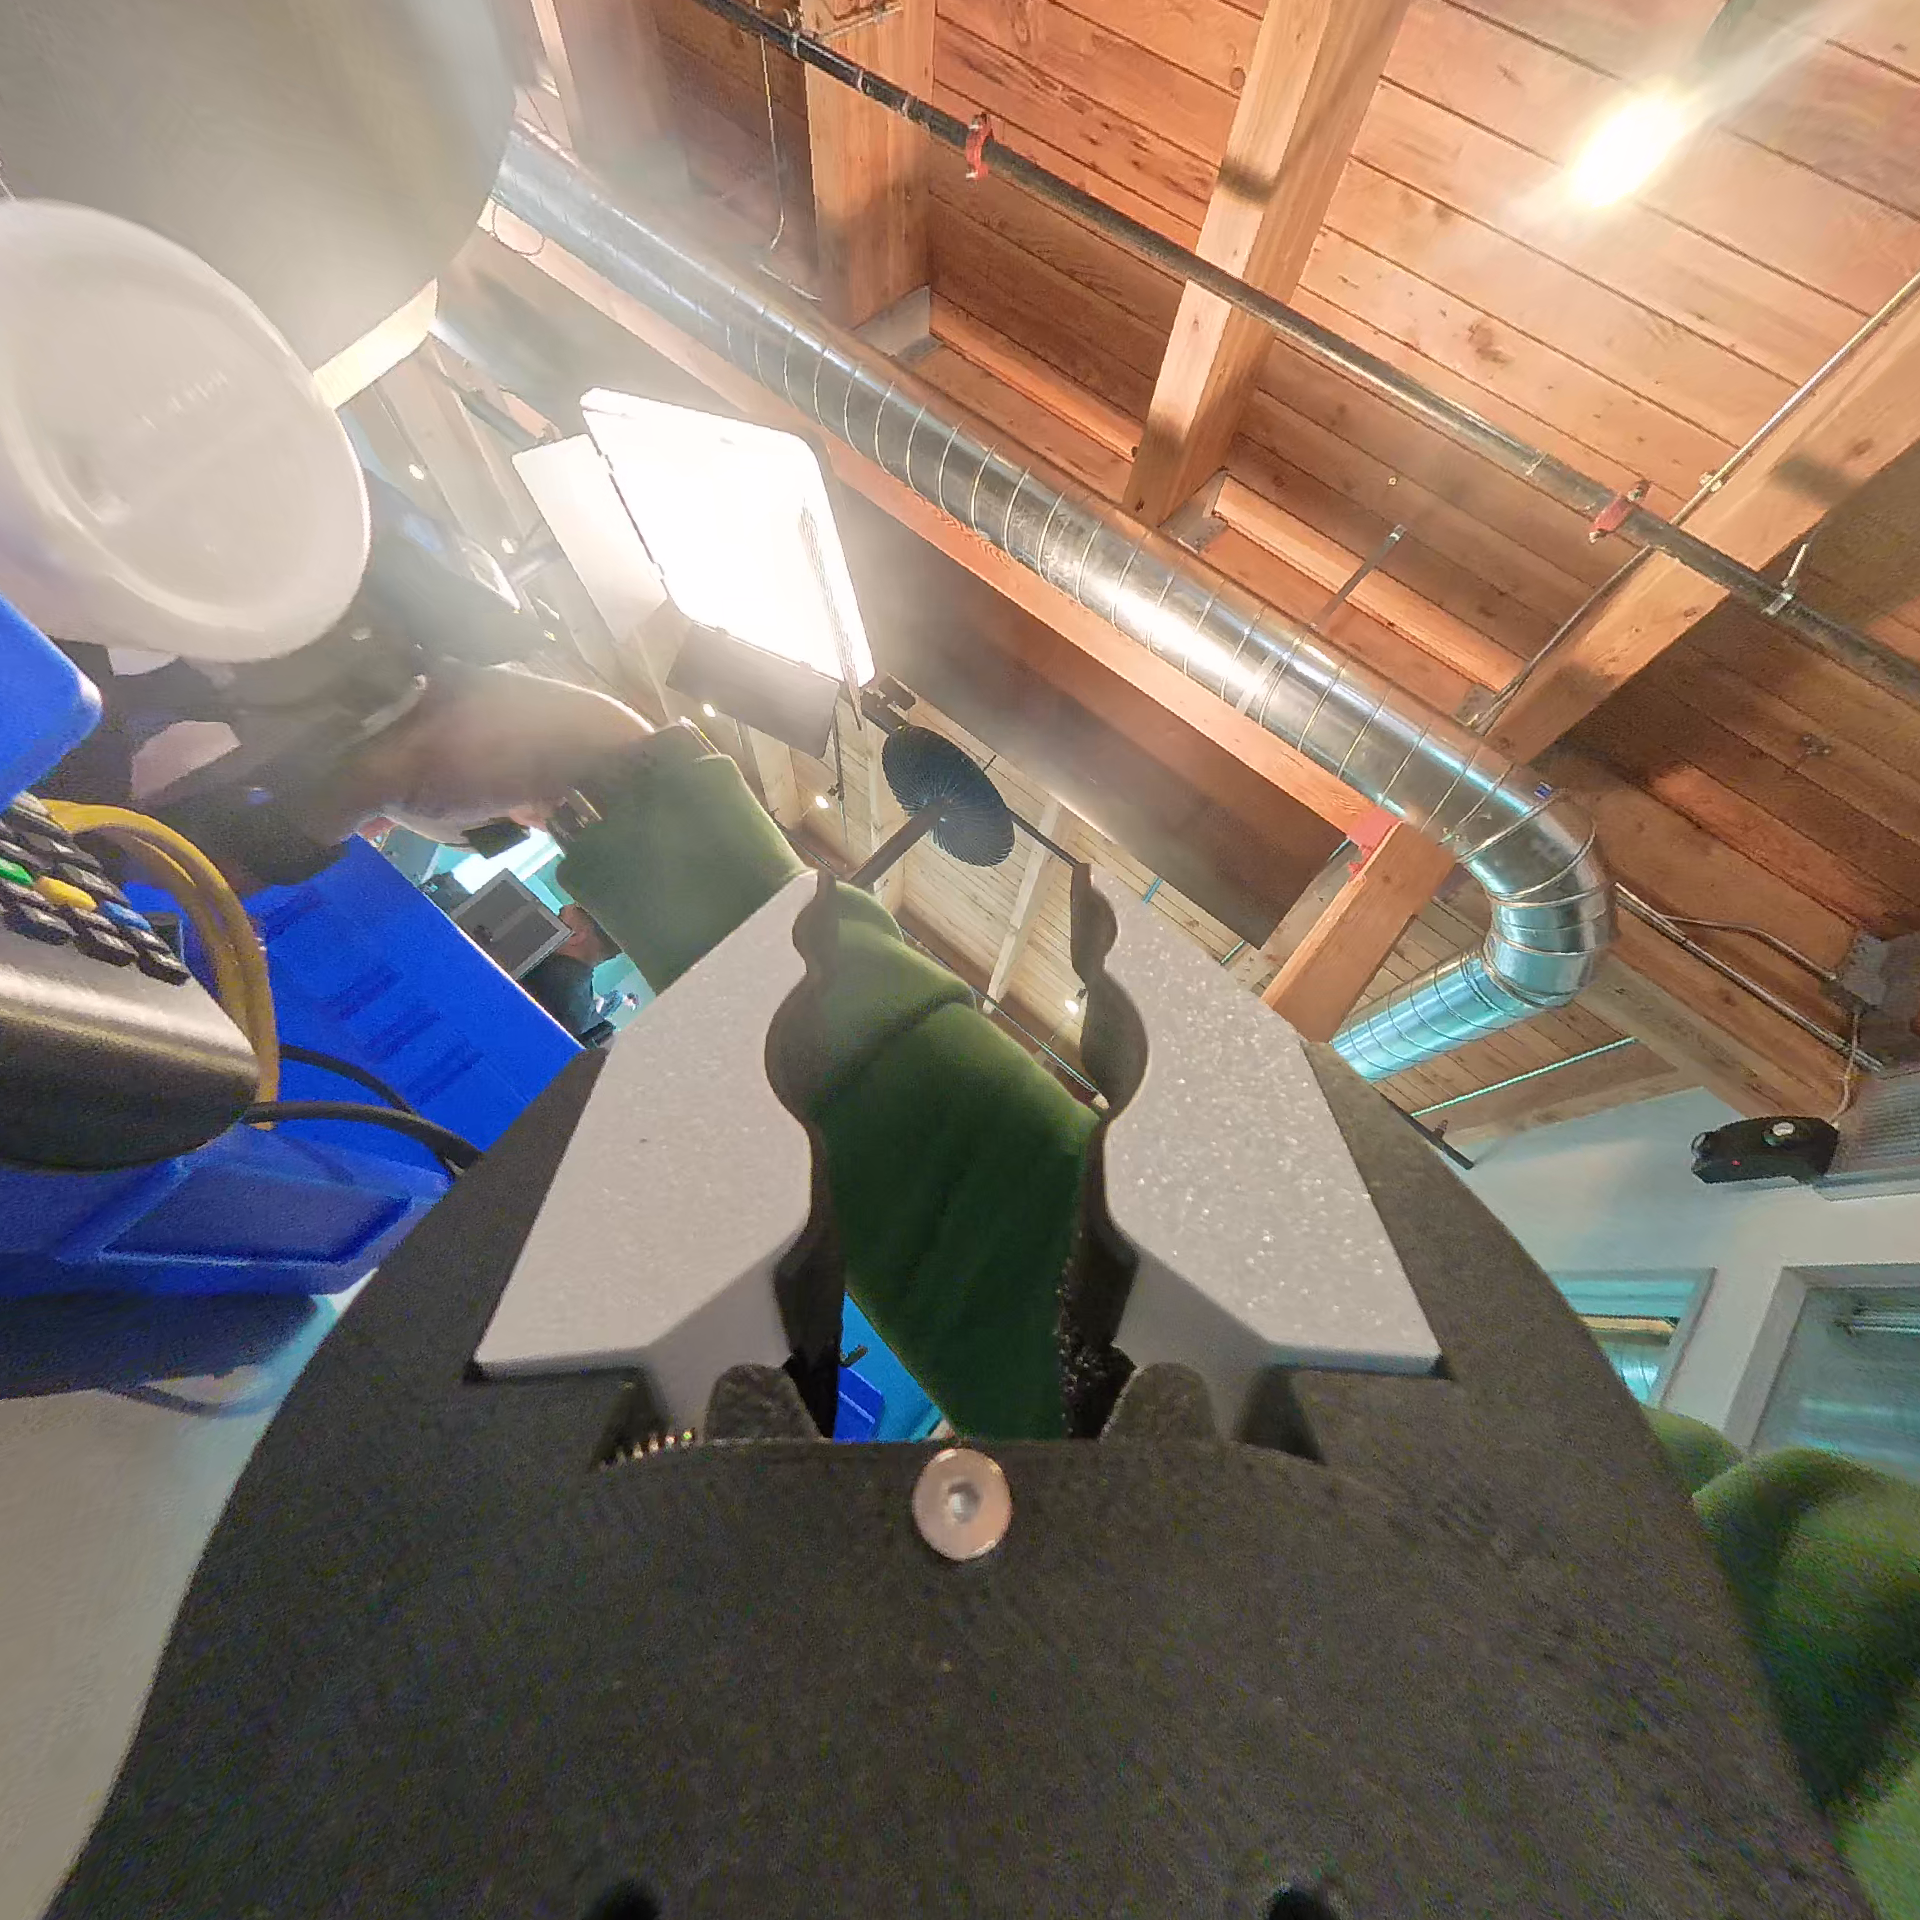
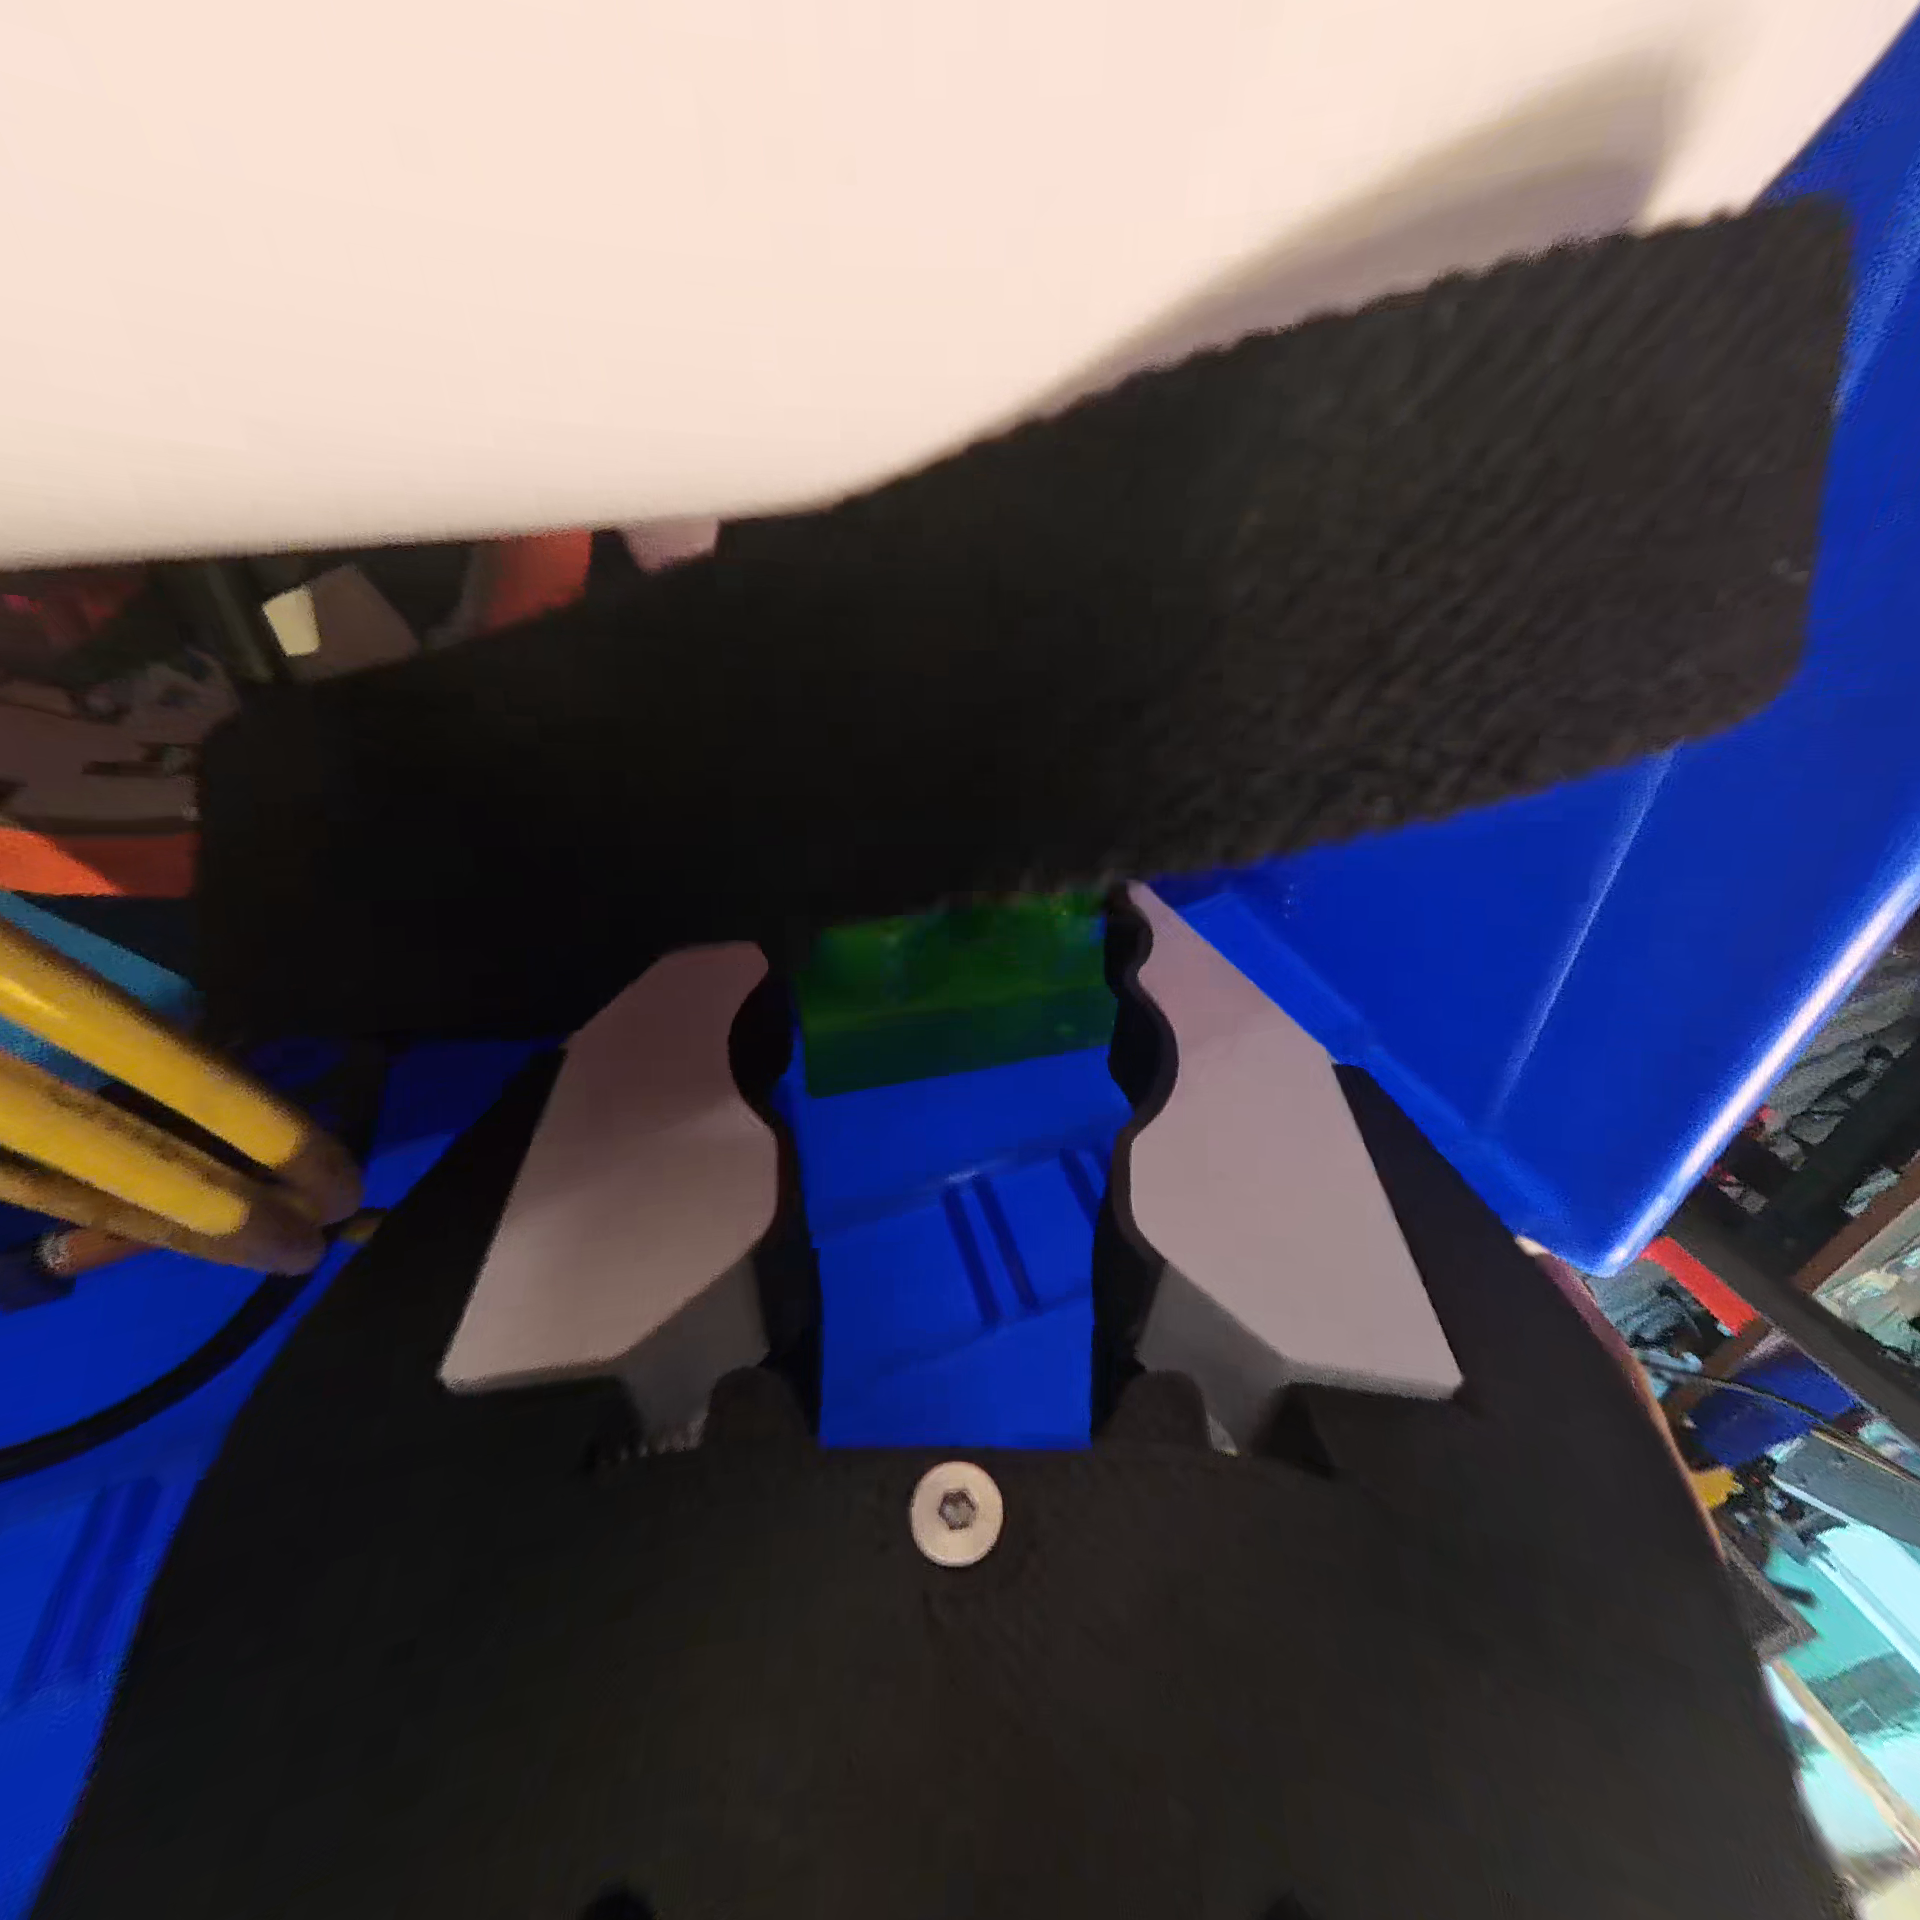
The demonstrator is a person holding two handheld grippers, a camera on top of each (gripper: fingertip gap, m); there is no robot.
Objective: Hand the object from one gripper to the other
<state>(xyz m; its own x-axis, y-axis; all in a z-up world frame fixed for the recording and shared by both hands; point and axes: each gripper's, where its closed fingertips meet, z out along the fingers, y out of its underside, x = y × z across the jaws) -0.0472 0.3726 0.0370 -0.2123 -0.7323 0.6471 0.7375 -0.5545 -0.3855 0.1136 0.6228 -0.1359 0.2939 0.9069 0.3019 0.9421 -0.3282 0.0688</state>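
left hand-held gripper [image 1: 951, 914]: pinching fuzzy green cloth [image 1: 935, 1143] | right hand-held gripper [image 2: 940, 935]: parted, empty

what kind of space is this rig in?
Probably a converted loft or workshop used as a lab, not a home. Overhead: exposed timber ceiling beams, a bare spiral metal duct and a studio light panel. Blue plastic bins sit nearby.

A white table [image 2: 520, 260] carries blue plastic bins [image 2: 1507, 1039] (their sides against its surface).
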